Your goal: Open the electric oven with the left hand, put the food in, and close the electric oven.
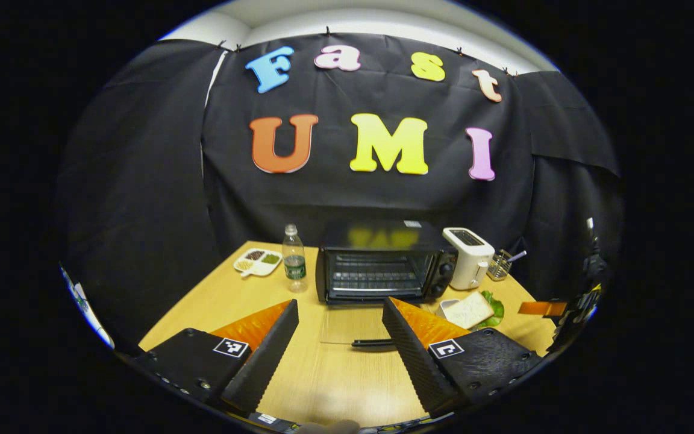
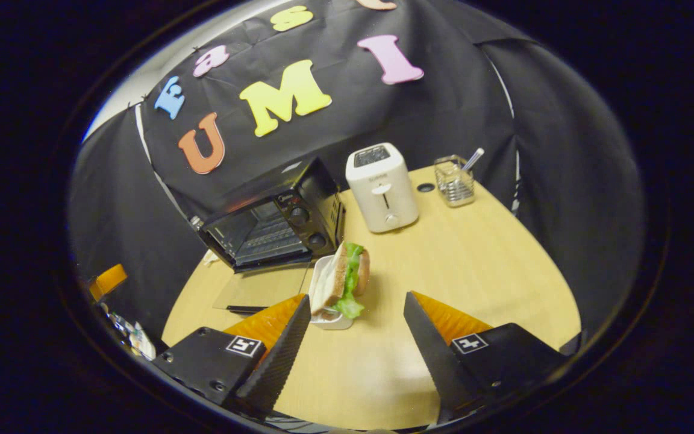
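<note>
Oven (image 1: 377, 271) sits at the centre of the left gripper view, black, its glass door (image 1: 347, 328) dropped flat onto the wooden table (image 1: 335, 374) so the wire racks inside show; in the right gripper view the same oven (image 2: 275, 223) lies left of centre, tilted, with the lowered door (image 2: 262, 288) reaching toward the bottom left; the table (image 2: 473, 253) spreads across the lower half of both views; a white toaster (image 1: 468, 256) stands just beside the oven on its right in the left gripper view, and at upper centre (image 2: 382, 187) in the right gripper view; a water bottle (image 1: 293, 258) stands left of the oven, with a divided white dish (image 1: 257, 262) farther left; a wire holder (image 2: 454, 181) stands right of the toaster; the food, a sandwich (image 2: 344, 283) with lettuce, rests in a small white tray (image 2: 323, 301) below the oven's knob side, just above the right gripper's left finger, untouched; the left gripper view shows it (image 1: 472, 310) lower right of the oven; the left gripper (image 1: 340, 328) hangs at bottom centre, jaws wide, holding nothing; the right gripper (image 2: 356, 316) is likewise spread wide at bottom centre, gripping nothing.
</note>
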A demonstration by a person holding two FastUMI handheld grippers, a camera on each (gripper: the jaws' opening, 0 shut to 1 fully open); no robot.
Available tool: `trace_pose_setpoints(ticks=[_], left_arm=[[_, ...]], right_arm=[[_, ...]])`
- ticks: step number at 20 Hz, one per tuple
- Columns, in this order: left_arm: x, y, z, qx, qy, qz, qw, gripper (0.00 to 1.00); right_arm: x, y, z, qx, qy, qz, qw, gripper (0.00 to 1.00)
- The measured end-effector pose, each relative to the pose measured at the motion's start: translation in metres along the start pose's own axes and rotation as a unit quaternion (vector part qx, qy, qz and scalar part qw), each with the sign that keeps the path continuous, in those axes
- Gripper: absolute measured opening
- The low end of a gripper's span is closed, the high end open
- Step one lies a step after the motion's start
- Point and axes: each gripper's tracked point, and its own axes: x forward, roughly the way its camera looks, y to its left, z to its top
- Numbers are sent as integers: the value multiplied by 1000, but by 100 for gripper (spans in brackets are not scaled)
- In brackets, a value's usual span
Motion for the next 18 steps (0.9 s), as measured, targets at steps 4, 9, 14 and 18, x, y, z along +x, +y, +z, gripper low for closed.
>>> trace_pose_setpoints(ticks=[4, 9, 14, 18], left_arm=[[-25, -8, 50, 6, -41, 22, 999, 93], [-36, -24, 75, -5, -63, 51, 997, 93], [-35, -38, 73, -16, -46, 90, 995, 93], [-37, -46, 70, -4, -44, 95, 995, 93]], right_arm=[[65, -5, -1, 27, 56, 46, 997, 86], [99, -4, 5, 92, 116, 103, 984, 79], [107, -1, 9, 147, 150, 139, 968, 53], [96, 7, 18, 121, 145, 148, 971, 41]])
